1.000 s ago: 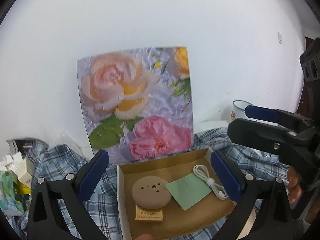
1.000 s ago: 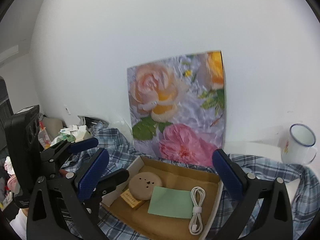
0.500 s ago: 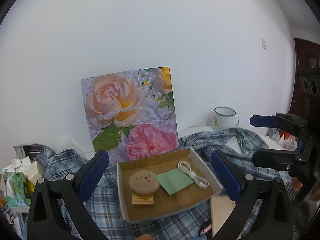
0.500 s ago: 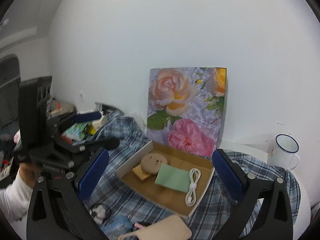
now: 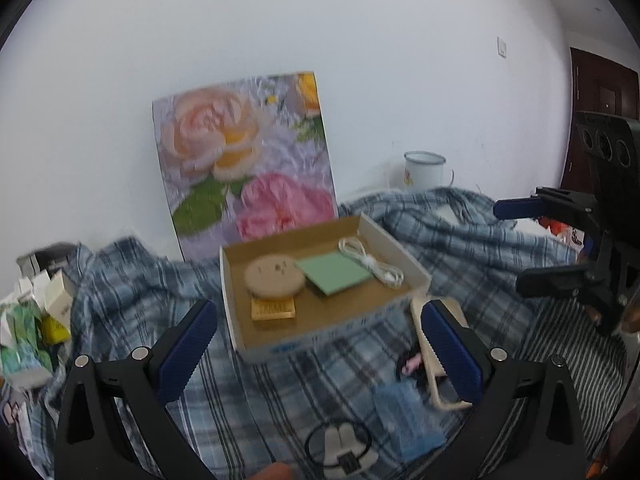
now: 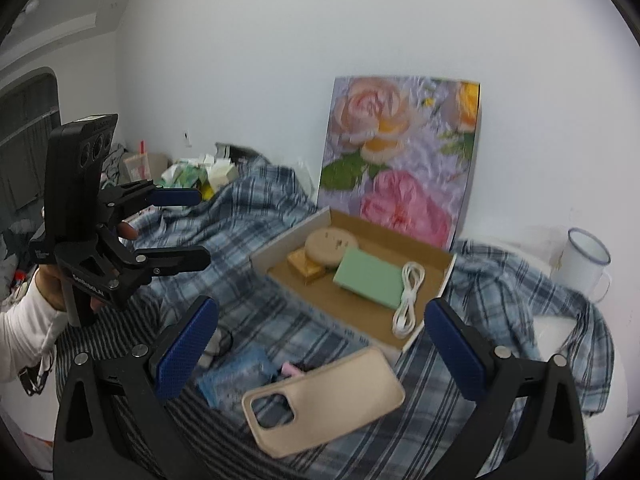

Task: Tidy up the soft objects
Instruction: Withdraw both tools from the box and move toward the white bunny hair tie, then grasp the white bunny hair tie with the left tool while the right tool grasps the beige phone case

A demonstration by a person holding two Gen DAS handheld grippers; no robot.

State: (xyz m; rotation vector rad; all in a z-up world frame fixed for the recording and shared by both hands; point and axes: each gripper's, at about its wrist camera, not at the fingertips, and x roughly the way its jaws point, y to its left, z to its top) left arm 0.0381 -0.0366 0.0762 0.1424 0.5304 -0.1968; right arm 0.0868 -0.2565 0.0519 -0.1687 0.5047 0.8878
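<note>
A shallow cardboard box sits on a blue plaid cloth. It holds a round tan pad, a small yellow packet, a green square and a coiled white cable. A beige phone case lies in front of the box. My left gripper is open and empty. My right gripper is open and empty.
A floral board leans on the white wall. A white enamel mug stands at the right. Small cartons pile at the left. A blue packet, a pink item and a black loop lie on the cloth.
Both grippers have pulled back from the box, so more cloth, the phone case and small items near me came into view. Both stay open.
</note>
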